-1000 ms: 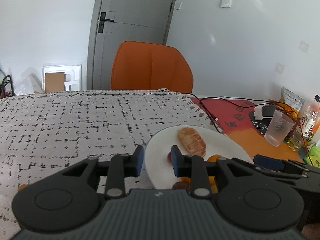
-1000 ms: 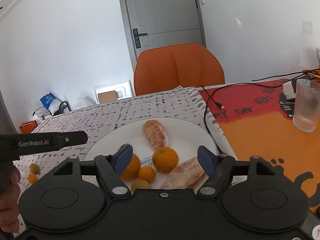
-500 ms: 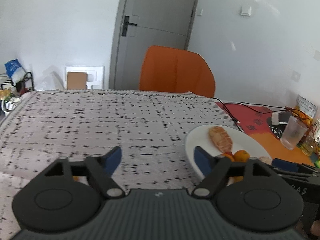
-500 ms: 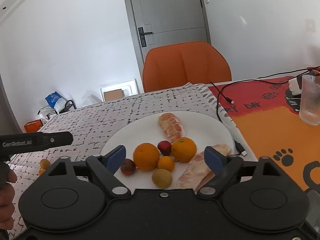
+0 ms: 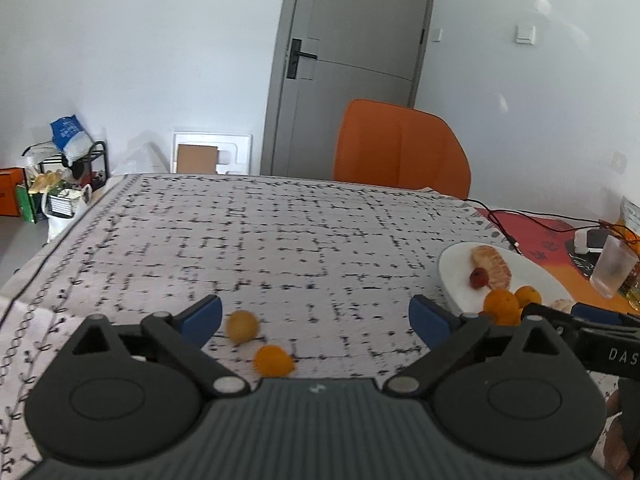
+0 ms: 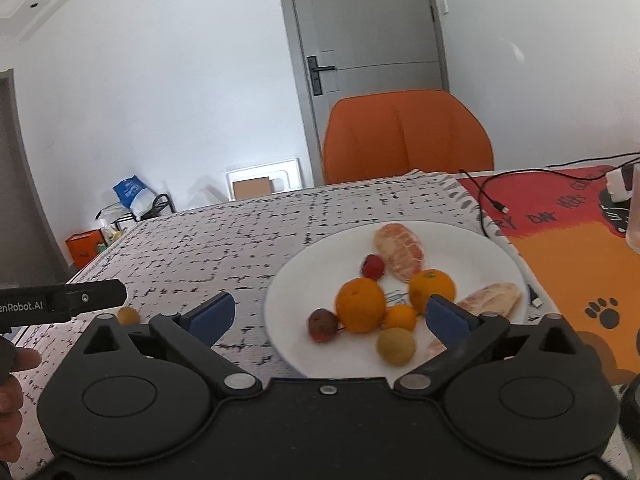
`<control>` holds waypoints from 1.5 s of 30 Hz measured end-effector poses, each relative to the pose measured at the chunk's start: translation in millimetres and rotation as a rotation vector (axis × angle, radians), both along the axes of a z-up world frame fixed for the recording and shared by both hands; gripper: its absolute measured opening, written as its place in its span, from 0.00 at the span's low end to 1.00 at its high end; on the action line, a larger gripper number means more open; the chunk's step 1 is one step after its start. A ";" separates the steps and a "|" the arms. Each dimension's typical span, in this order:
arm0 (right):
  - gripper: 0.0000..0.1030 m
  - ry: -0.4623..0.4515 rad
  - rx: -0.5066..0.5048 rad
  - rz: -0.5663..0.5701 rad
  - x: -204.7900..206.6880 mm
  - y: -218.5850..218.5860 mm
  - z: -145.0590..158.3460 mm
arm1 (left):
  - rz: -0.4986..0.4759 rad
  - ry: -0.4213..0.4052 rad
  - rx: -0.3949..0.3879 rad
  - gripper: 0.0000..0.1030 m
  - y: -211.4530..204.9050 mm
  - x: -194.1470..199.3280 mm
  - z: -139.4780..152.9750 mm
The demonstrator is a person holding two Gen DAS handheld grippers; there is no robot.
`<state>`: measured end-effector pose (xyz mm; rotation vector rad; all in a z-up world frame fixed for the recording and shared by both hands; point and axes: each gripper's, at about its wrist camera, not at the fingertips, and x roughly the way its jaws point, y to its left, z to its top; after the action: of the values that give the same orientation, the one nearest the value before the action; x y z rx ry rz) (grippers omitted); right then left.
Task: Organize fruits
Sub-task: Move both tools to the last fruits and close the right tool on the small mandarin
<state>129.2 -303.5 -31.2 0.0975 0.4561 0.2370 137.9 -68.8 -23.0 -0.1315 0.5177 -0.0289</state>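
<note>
A white plate (image 6: 480, 248) holds several fruits: two oranges (image 6: 360, 305), a small mandarin (image 6: 400, 317), a yellow fruit (image 6: 396, 346), two small red fruits (image 6: 322, 324) and two peeled citrus pieces (image 6: 399, 251). The plate (image 5: 454, 268) also shows at the right of the left wrist view. Two small fruits lie loose on the tablecloth: a yellow one (image 5: 242, 326) and an orange one (image 5: 274, 361). My left gripper (image 5: 316, 318) is open and empty, just behind these two. My right gripper (image 6: 330, 316) is open and empty, over the plate's near edge.
A patterned grey tablecloth (image 5: 280, 240) covers the table. An orange chair (image 5: 400, 152) stands at the far side. To the right are an orange-red mat (image 6: 568, 240), a black cable (image 6: 492, 196), a ribbed glass (image 5: 612, 266) and bottles.
My left gripper opened, letting go of a small red fruit onto the plate, and swung left to the two loose fruits. My right gripper drew back slightly, still open.
</note>
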 end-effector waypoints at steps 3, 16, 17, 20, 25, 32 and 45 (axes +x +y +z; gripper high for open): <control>1.00 0.000 -0.006 0.015 -3.9 8.5 1.4 | 0.021 -0.009 0.017 0.96 8.7 -8.0 0.6; 1.00 0.013 -0.024 0.095 -17.6 46.2 -0.5 | 0.102 -0.014 -0.003 0.97 48.7 -38.7 -2.2; 1.00 0.013 -0.027 0.103 -18.0 49.7 -0.8 | 0.112 -0.006 -0.016 0.97 53.9 -39.9 -2.8; 1.00 0.019 -0.031 0.125 -16.2 57.6 -2.0 | 0.140 -0.011 -0.015 1.00 63.3 -44.1 -4.1; 1.00 0.027 -0.034 0.162 -17.5 74.6 -3.9 | 0.162 -0.011 -0.007 1.00 75.5 -49.3 -5.2; 1.00 0.055 -0.040 0.237 -14.4 100.1 -6.6 | 0.160 -0.011 -0.017 1.00 88.8 -52.9 -10.0; 0.82 0.079 -0.066 0.296 -0.3 136.7 -13.2 | 0.177 0.041 -0.040 1.00 109.5 -46.6 -19.3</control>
<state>128.9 -166.8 -44.4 -0.0264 0.5566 0.5094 91.2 40.7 -42.3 -0.2172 0.5449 0.1369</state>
